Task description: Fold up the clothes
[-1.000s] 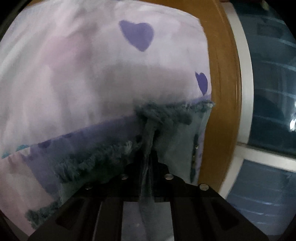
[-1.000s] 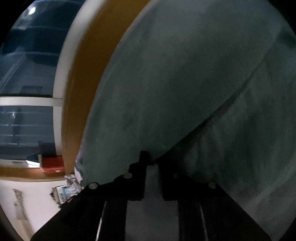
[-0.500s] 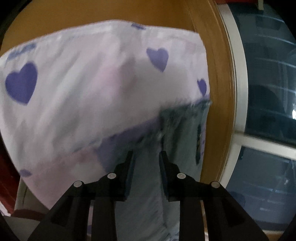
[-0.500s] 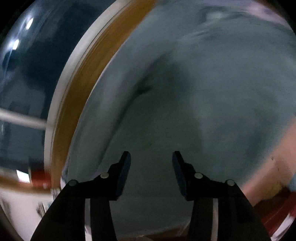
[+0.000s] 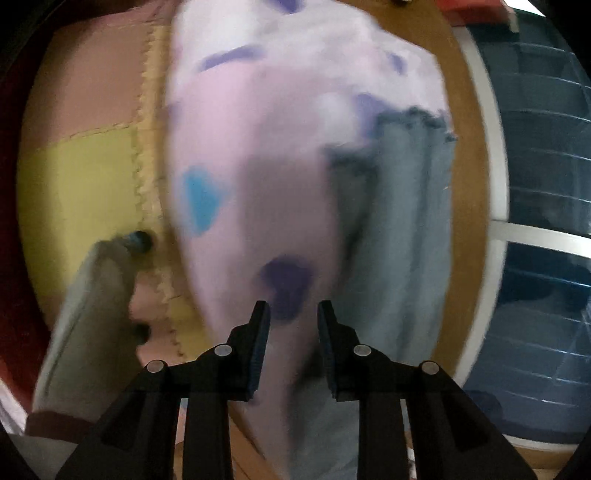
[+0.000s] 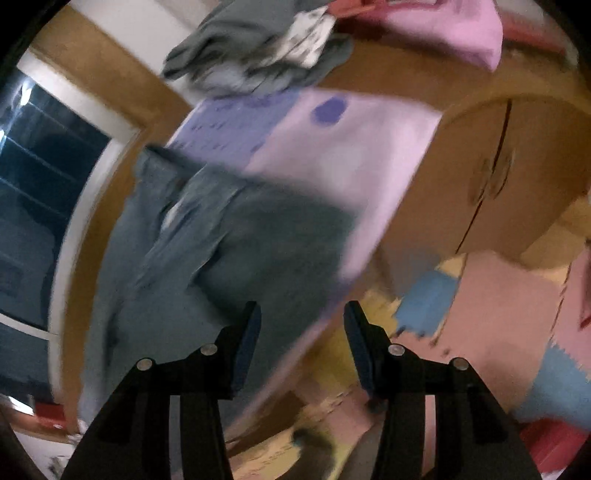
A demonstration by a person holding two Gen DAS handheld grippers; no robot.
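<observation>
A grey-blue garment [image 6: 207, 258] lies folded on a pale pink cloth with purple hearts [image 6: 354, 155] that covers a wooden table [image 6: 491, 177]. In the left wrist view the same garment [image 5: 402, 221] lies to the right on the heart cloth [image 5: 258, 166]. My left gripper [image 5: 293, 314] is open and pulled back above the cloth, holding nothing. My right gripper [image 6: 301, 314] is open wide and raised over the garment's near edge, also empty. Both views are motion-blurred.
A crumpled pile of grey and patterned clothes [image 6: 258, 48] and a pink item [image 6: 443, 29] sit at the table's far end. Coloured foam floor mats [image 6: 498, 314] lie beside the table. A dark window [image 5: 546, 184] runs along the other side. A person's foot [image 5: 92, 314] stands on the mats [image 5: 81, 184].
One second ago both grippers were shut on the grey-blue garment. They let go, opened, and have since drawn back and up from the table, so floor and far pile now show.
</observation>
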